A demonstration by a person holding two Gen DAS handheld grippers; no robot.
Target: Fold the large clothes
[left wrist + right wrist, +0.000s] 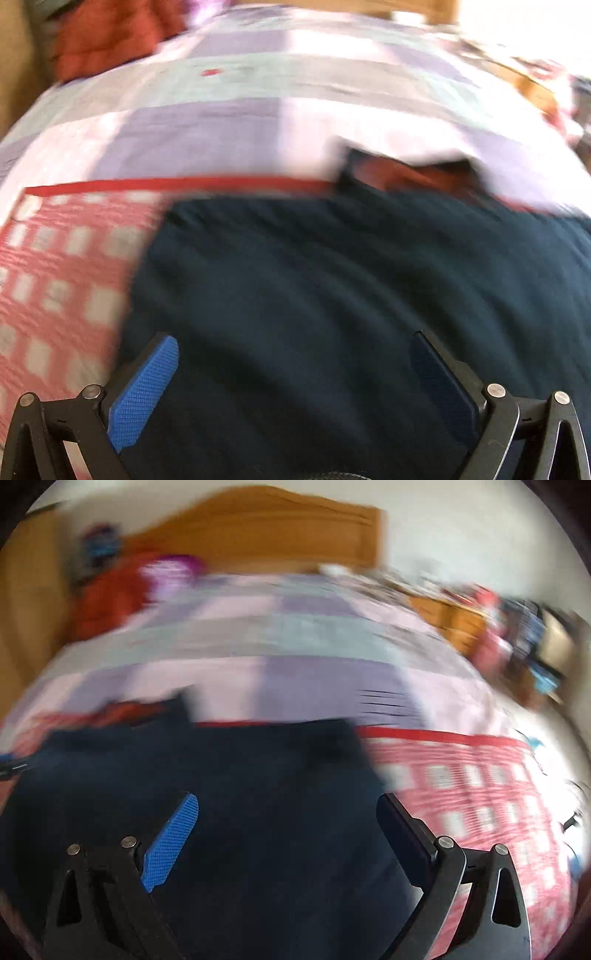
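A large dark navy garment [332, 277] lies spread on the bed, blurred by motion. It also shows in the right wrist view [240, 775]. My left gripper [295, 343] is open above the garment, jaws wide apart, blue pads [147, 387] empty. My right gripper [288, 808] is open above the garment near its right edge, holding nothing. An orange-brown patch [406, 173] shows at the garment's far edge, under the quilt's fold.
The bed has a pastel patchwork quilt [258, 110] and a red-and-white checked cover [55, 277] with a red band [443, 736]. A red cloth pile [107, 598] sits by the wooden headboard [266, 528]. A cluttered wooden shelf [465, 620] stands on the right.
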